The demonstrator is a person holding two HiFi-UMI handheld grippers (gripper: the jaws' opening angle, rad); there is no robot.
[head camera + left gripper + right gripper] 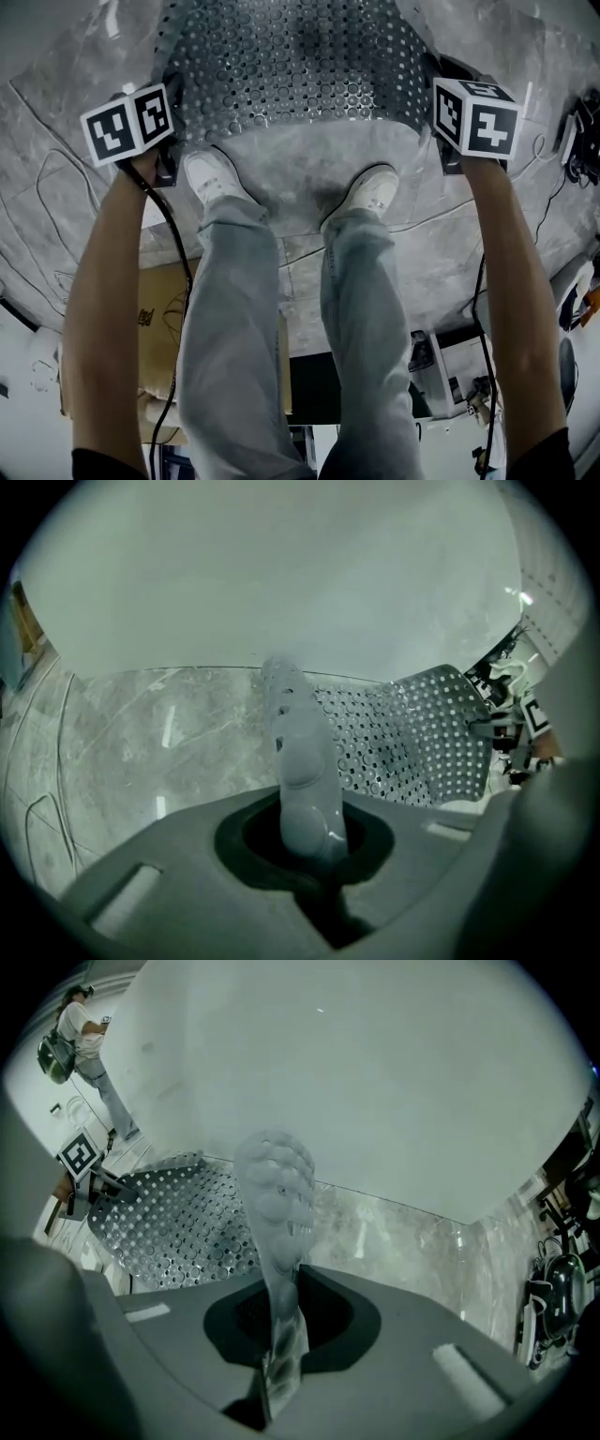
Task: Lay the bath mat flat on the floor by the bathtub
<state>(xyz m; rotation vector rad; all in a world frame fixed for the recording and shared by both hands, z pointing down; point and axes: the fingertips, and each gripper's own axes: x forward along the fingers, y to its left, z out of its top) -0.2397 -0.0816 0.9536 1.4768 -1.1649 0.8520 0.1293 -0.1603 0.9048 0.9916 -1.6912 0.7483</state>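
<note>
While you stand with both arms stretched down, the left gripper (169, 155) and the right gripper (448, 141) each pinch one near corner of the bath mat (291, 66). In the left gripper view the jaws are nearly together, clamped on a translucent fold of mat edge that stands up between them, its round suction bumps showing. The right gripper view shows the same: jaws narrow, pressed on a bumpy strip of the mat's other corner.

Between the two grippers the perforated mat spreads wide, just ahead of your white sneakers (214, 176). Its near edge curls up to the jaws and the rest sags toward the marble floor (75, 234); you cannot tell from these views whether the middle touches. Beyond the mat the smooth white wall of the bathtub (281, 583) rises from the floor.

Each gripper carries its marker cube (128, 122) on the outer side. A black cable (173, 244) trails from the left gripper past your jeans (234, 347). Far off in the right gripper view, another person (84, 1035) stands near the tub's end.
</note>
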